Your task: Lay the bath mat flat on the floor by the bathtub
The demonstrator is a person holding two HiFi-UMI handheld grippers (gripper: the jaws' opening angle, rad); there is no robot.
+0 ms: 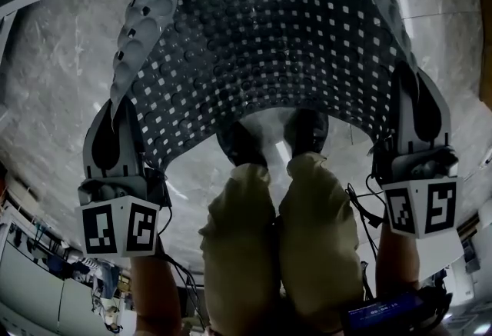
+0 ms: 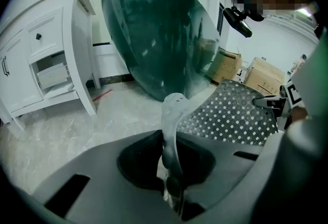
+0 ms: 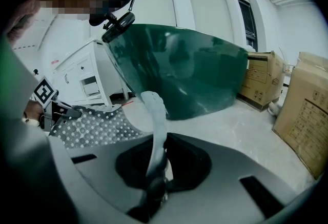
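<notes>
left claw [image 1: 114, 115], right claw [image 1: 419, 92] down-tilted, tight on bath mat [image 1: 269, 34]

Head camera is looking steeply down onto the bath mat [image 1: 261, 42] and floor [image 1: 61, 81], while each gripper camera is riding close behind its jaws, facing outward, both sharing the mat and bathtub [image 2: 154, 38].

Dim head view; brighter fisheye gripper views, dark warped corners.

Bath mat [image 1: 261, 42] between left gripper [image 1: 118, 108] and right gripper [image 1: 420, 92], bathtub [image 2: 154, 38] beyond
</notes>
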